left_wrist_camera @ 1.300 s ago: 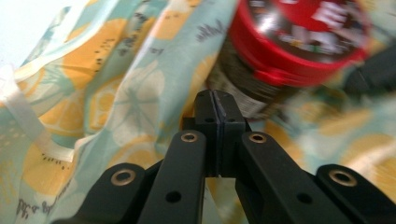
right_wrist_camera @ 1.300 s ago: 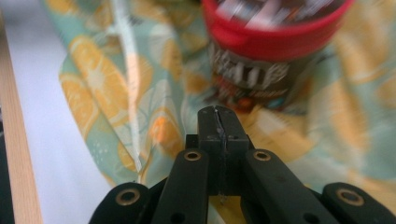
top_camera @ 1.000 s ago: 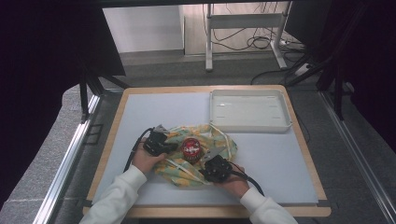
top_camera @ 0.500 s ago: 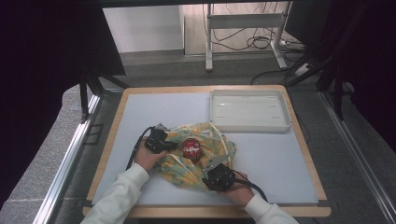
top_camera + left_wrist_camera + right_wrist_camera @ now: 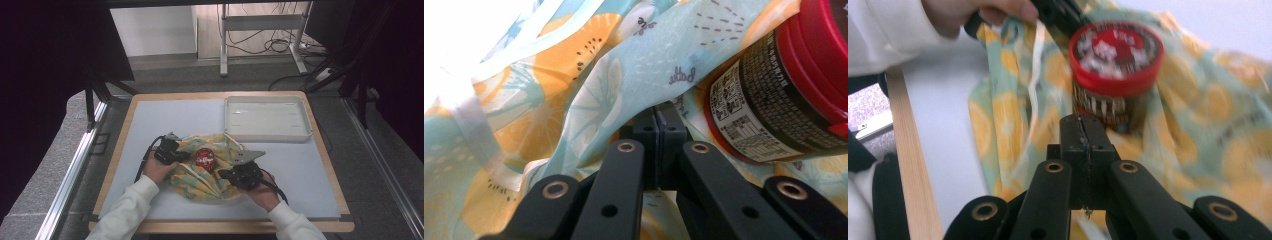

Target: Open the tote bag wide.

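Sitting upright on a crumpled citrus-print cloth (image 5: 210, 172) near the bench's (image 5: 150, 125) front edge: a red-lidded jar (image 5: 204, 157).
Left hand-held gripper (image 5: 172, 152) is clamped on a cloth fold just beside the jar; its own view shows the jar's printed label. Right hand-held gripper (image 5: 239, 175) has its jaws pressed together over the cloth's right side, though whether fabric is pinched I cannot tell. Bare bench lies left and right; a white tray (image 5: 267, 119) sits behind, well apart.

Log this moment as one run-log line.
left gripper: shut on cloth | right gripper: shut | jar: on cloth | tray: empty
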A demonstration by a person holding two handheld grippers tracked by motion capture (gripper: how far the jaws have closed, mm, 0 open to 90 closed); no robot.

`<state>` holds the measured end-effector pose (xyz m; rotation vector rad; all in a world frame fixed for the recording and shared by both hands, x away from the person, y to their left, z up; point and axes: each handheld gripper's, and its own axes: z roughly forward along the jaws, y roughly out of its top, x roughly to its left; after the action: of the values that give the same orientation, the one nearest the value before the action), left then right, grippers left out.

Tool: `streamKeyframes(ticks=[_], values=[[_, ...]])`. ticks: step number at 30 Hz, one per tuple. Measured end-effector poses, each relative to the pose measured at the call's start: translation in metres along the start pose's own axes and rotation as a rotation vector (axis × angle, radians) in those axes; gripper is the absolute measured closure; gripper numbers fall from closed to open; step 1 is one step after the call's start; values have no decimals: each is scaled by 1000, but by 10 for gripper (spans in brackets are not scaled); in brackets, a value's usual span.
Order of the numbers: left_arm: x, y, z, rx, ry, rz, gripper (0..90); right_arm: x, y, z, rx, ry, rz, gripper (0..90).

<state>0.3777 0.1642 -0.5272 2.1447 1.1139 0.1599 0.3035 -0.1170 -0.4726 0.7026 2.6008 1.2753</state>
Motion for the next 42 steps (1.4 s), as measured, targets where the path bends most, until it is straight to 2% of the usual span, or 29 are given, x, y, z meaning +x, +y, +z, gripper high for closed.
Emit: streamKeyframes(ticks=[2, 5, 10, 12, 14, 19, 25, 30, 32, 37, 42], values=[[0, 0, 0, 2, -1, -1, 900, 3, 8, 9, 3, 10, -13, 890], [-1, 0, -2, -1, 0, 4, 900, 9, 14, 29, 37, 23, -20, 890], [-1, -1, -3, 7, -1, 14, 900, 15, 8, 52, 97, 29, -22, 890], [-2, -1, -2, 4, -2, 8, 900, 17, 6, 57, 113, 30, -28, 890], [-2, -1, -2, 11, 0, 19, 900, 18, 2, 61, 135, 29, -28, 890], [-3, -1, -2, 7, -3, 14, 899, 18, -11, 71, 177, 56, 1, 890], [-3, -2, -2, 9, -6, 12, 897, 27, -20, 71, 191, 128, 14, 890], [-3, -1, -2, 17, -3, 24, 893, 25, -21, 68, 186, 117, 27, 890], [-4, -1, -3, 7, -3, 17, 890, 24, -20, 66, 172, 114, 21, 890], [-3, -1, -5, 2, -6, 14, 891, 20, -14, 55, 116, 97, 18, 890], [-6, 0, -14, -36, -13, 17, 897, 17, -9, 40, 56, 81, 11, 890]])
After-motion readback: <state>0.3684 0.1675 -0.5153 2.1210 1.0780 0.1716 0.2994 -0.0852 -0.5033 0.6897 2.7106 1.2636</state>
